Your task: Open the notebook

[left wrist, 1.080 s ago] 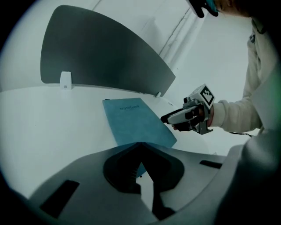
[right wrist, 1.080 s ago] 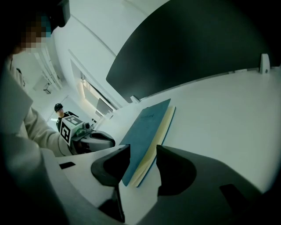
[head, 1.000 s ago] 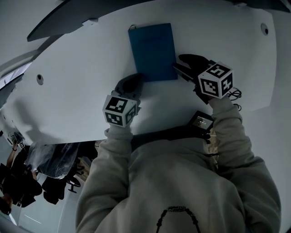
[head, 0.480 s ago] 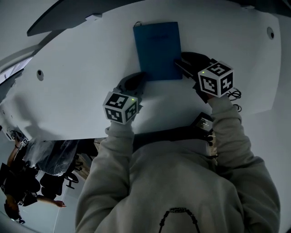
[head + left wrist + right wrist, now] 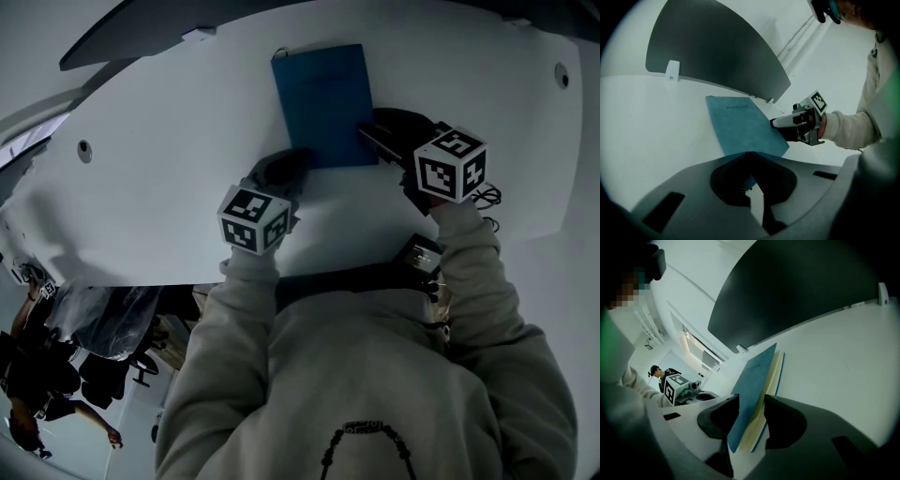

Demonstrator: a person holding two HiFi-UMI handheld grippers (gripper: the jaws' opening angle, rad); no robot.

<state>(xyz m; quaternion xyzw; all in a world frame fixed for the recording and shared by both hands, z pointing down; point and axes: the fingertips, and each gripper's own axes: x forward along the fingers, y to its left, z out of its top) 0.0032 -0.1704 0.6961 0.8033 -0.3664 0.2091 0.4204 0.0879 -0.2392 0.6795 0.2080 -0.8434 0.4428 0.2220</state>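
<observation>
1. The blue notebook (image 5: 323,98) lies flat on the white table (image 5: 159,141), near the far edge, right in front of the person.
2. The left gripper (image 5: 286,161) sits at the notebook's near left corner. The right gripper (image 5: 375,127) is at its right edge, close to the near corner.
3. From above, the notebook looks shut. You cannot see its pages from there.
4. The right gripper view looks at the notebook (image 5: 752,390) from the side. There you can see the pale pages (image 5: 769,380) between the blue covers. The front cover stands a little way off the pages at the near end.
5. In that same view, the right gripper (image 5: 751,416) has its jaws apart, one on each side of the notebook's edge. They are not squeezing it.
6. The left gripper view shows the notebook's (image 5: 743,124) top with small print on it. The left gripper (image 5: 751,161) has its jaws pinched in close on the near corner, and a bit of blue shows between them.
7. The left gripper view also shows the right gripper (image 5: 785,123) touching the notebook's far side.
8. A dark curved panel (image 5: 717,47) stands behind the table.
</observation>
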